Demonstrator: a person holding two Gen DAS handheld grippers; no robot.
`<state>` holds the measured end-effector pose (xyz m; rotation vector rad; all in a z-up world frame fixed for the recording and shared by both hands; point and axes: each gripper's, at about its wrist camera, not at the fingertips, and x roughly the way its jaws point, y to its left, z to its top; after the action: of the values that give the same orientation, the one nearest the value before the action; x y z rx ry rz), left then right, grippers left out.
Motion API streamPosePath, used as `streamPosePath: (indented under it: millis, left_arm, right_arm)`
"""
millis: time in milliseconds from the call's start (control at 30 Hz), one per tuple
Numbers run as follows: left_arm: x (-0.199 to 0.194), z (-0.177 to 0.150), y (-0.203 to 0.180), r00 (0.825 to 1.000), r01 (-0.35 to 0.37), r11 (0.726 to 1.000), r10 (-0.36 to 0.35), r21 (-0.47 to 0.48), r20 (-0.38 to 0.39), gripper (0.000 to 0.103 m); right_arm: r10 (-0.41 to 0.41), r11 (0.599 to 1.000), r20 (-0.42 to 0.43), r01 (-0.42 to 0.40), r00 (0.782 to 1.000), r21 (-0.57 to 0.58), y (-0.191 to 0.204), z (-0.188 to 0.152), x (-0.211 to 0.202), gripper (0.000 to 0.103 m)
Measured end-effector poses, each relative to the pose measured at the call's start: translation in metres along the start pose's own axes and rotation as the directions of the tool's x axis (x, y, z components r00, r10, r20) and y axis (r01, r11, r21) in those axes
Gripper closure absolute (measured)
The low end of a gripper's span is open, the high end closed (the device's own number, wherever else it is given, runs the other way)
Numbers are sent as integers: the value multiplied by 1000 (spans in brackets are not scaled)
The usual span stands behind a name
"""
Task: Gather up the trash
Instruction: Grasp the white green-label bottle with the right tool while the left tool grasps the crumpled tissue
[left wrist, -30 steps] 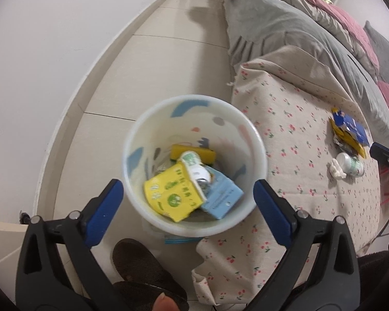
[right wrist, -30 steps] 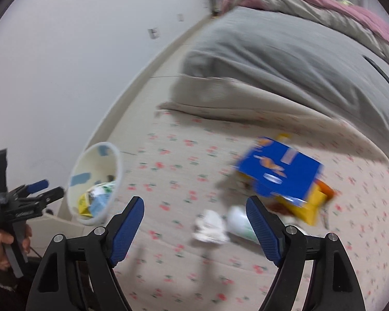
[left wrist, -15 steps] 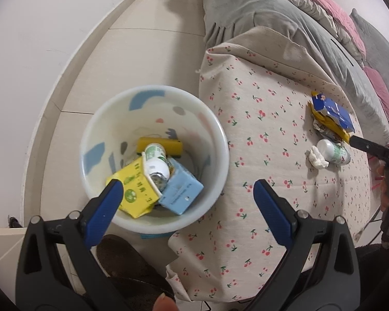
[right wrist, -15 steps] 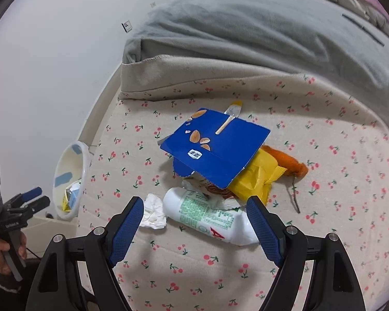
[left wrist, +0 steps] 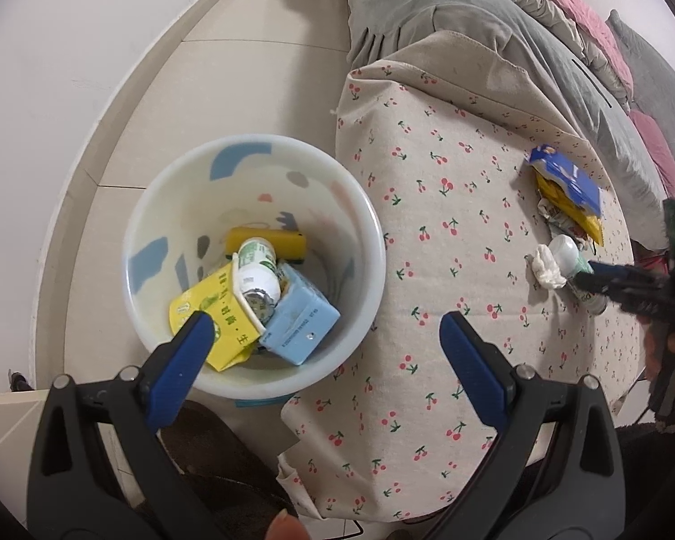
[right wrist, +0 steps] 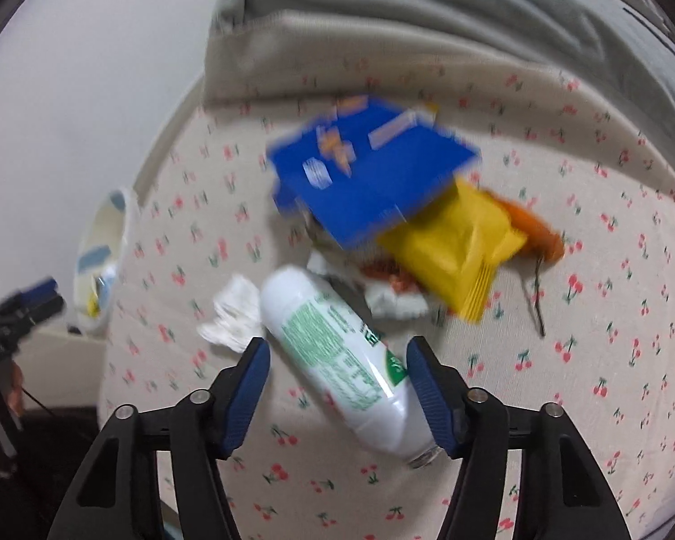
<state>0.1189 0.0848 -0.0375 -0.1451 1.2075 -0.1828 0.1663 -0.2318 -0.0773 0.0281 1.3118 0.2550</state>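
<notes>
The white plastic bottle (right wrist: pixel 342 355) lies on its side on the cherry-print cloth (right wrist: pixel 607 360), set between the two blue pads of the right gripper (right wrist: pixel 337 362). Its neck end points toward the camera, close beside the right-hand pad; its rounded base points away, toward the pile of wrappers. The jaws stand apart on either side of the bottle; the right-hand pad looks to be at or just against the bottle's shoulder, while a gap shows at the left-hand pad, so the bottle is bracketed rather than clamped. The picture is blurred, so contact cannot be judged finely.

The bottle is white with a green-printed label along its length, and it looks uncapped at the neck. A crumpled white tissue (right wrist: pixel 231 315) touches its far left side. Beyond it lie a flat blue package (right wrist: pixel 373 175), a yellow wrapper (right wrist: pixel 454 247) tucked partly under the blue one, and an orange piece (right wrist: pixel 535 225) behind the yellow.

The left gripper (left wrist: pixel 326 335) hangs with its jaws wide apart and nothing between them, over the edge of a white bin (left wrist: pixel 369 243) that stands on the floor just beside the cloth-covered surface. The bin holds a yellow carton (left wrist: pixel 216 315), a light-blue box (left wrist: pixel 301 319) and another green-labelled bottle (left wrist: pixel 258 270).
</notes>
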Motion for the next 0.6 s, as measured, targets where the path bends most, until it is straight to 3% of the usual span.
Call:
streamPosePath:
  millis: [367,600]
  left_arm:
    - [7,2,-31,1000,14,999,-13,52,-17,3]
    - [24,2,-82,1000,18,989,-15,149,-24,3]
  right_arm:
    - [-26,999,-12,26,1000,-34,5,-16,2,59]
    - [-8,1000,44,7,999,16,-13,-31,-33,62]
